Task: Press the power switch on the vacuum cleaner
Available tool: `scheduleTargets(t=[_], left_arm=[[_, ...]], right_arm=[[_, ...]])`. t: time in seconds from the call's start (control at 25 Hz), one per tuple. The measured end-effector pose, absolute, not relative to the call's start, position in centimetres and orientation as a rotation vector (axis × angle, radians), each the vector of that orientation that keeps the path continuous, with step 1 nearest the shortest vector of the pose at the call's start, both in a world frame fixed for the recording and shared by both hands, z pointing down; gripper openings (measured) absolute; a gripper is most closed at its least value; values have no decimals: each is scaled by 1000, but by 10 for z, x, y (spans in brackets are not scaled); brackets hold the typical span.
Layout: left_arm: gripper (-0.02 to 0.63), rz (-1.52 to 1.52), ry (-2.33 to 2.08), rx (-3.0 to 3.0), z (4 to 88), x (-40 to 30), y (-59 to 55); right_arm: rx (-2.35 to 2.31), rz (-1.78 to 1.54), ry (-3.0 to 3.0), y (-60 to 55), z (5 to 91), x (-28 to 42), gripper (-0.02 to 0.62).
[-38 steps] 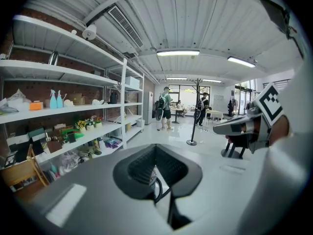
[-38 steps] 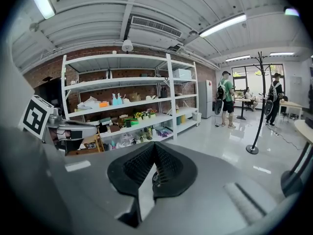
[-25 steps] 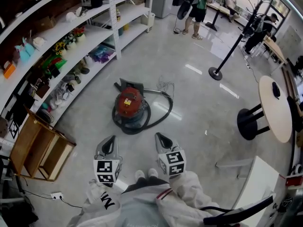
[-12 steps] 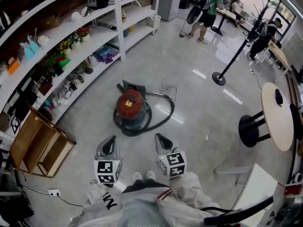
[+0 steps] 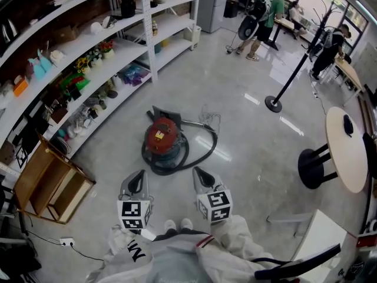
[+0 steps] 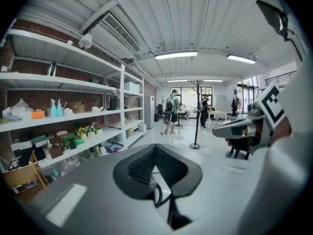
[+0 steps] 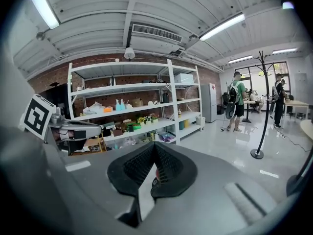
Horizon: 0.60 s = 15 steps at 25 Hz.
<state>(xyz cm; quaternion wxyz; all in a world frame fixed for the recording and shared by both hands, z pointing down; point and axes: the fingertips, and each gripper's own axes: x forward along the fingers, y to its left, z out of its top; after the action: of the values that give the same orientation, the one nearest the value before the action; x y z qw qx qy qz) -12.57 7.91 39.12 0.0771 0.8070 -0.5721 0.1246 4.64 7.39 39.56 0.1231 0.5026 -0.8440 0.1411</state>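
Observation:
The red vacuum cleaner (image 5: 161, 137) sits on the grey floor ahead of me, its black hose (image 5: 200, 149) looped round its base and a flat nozzle at its far side. Both grippers are held low in front of my body, well short of the vacuum. My left gripper (image 5: 139, 174) points at its near left side and my right gripper (image 5: 198, 171) at its near right. Each has its jaws closed together with nothing between them. In the left gripper view the left gripper (image 6: 155, 147) hides most of the vacuum. In the right gripper view the right gripper (image 7: 155, 145) does the same.
White shelving (image 5: 88, 52) full of small items runs along the left. An open wooden crate (image 5: 50, 184) stands at the lower left, near a floor socket (image 5: 66, 242). A stanchion base (image 5: 273, 104) and a round table (image 5: 344, 146) are at the right. People (image 5: 259, 7) stand far back.
The vacuum has slid slightly lower in the head view as I have come a little closer. Both grippers keep the same pose and stay shut.

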Motion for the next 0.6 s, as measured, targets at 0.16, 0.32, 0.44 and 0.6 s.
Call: scheduleTargets(t=[0.16,0.32,0.44,0.6], left_arm=[[0,381,-1718,2433,387,-120,77],[0,388,-1715,2437,386,-116,77],[0,390,-1713,2437,387,-114,78],[0,394,-1718,2433,387,-114,78]], right_arm=[[1468,411,-2471,73,394,52,0],[1466,408,-2479,72,393,52,0],[1462,405,-2481,72,393,53,0],[1462,405,-2477,72,396,55,-1]])
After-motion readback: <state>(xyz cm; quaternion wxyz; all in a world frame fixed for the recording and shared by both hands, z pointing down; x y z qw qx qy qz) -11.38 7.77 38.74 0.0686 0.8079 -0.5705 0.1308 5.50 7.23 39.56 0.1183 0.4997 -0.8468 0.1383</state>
